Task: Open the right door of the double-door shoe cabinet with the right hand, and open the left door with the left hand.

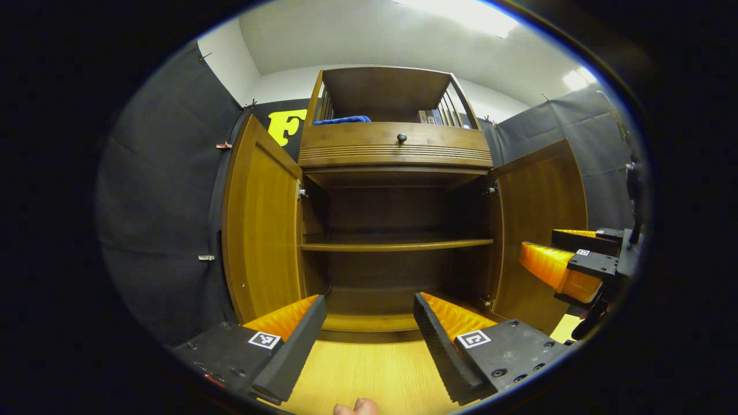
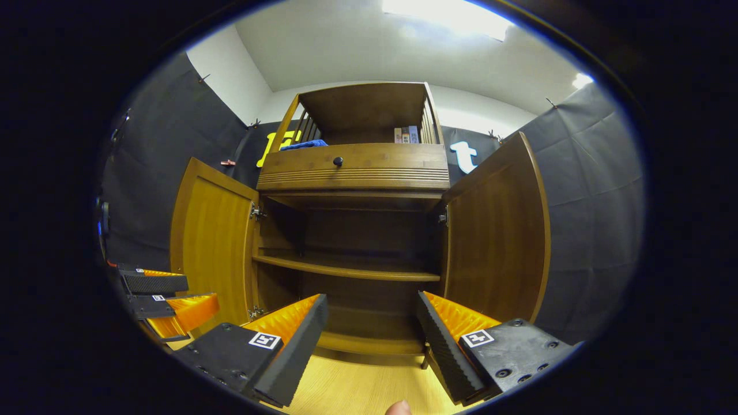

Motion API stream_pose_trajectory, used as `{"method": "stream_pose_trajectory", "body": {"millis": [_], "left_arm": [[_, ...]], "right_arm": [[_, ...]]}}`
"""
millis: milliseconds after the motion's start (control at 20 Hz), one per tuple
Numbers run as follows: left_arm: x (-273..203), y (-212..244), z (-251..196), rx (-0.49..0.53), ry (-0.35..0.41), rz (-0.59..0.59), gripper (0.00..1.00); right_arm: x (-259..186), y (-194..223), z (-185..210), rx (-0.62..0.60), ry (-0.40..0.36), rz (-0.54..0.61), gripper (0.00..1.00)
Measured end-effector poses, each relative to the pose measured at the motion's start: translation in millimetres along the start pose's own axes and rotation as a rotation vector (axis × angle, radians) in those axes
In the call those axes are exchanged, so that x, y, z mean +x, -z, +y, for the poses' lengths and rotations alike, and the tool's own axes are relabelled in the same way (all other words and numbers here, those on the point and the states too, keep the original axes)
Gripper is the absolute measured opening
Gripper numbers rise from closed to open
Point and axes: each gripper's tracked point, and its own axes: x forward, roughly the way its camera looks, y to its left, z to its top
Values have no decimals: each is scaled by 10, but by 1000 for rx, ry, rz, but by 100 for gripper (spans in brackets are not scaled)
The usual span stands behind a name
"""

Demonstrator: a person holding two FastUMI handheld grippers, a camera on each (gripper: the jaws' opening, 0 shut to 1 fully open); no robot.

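Left gripper point(image 1: 369, 323) hanging agape, gripping nothing, near front of shoe cabinet point(image 1: 398, 147); right gripper point(image 2: 372, 325) likewise spread, empty. Left door point(image 1: 259, 230) and right door point(image 2: 496, 236) both standing swung wide, shelf point(image 2: 346, 268) showing bare. Judgement: both openings done; next move calling only for backing clear.

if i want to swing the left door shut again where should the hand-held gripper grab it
Pinch the left door on its free vertical edge, coming from the front. It stands swung wide open, hinges at the cabinet side, so that outer edge is exposed. No handle shows on this inner face.
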Motion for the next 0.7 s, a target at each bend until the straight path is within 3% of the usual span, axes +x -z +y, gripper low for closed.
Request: {"method": "stream_pose_trajectory", "body": {"millis": [700], "left_arm": [[14, 21, -40, 3, 2, 2, 95]], "right_arm": [[-3, 22, -15, 5, 2, 3, 97]]}}
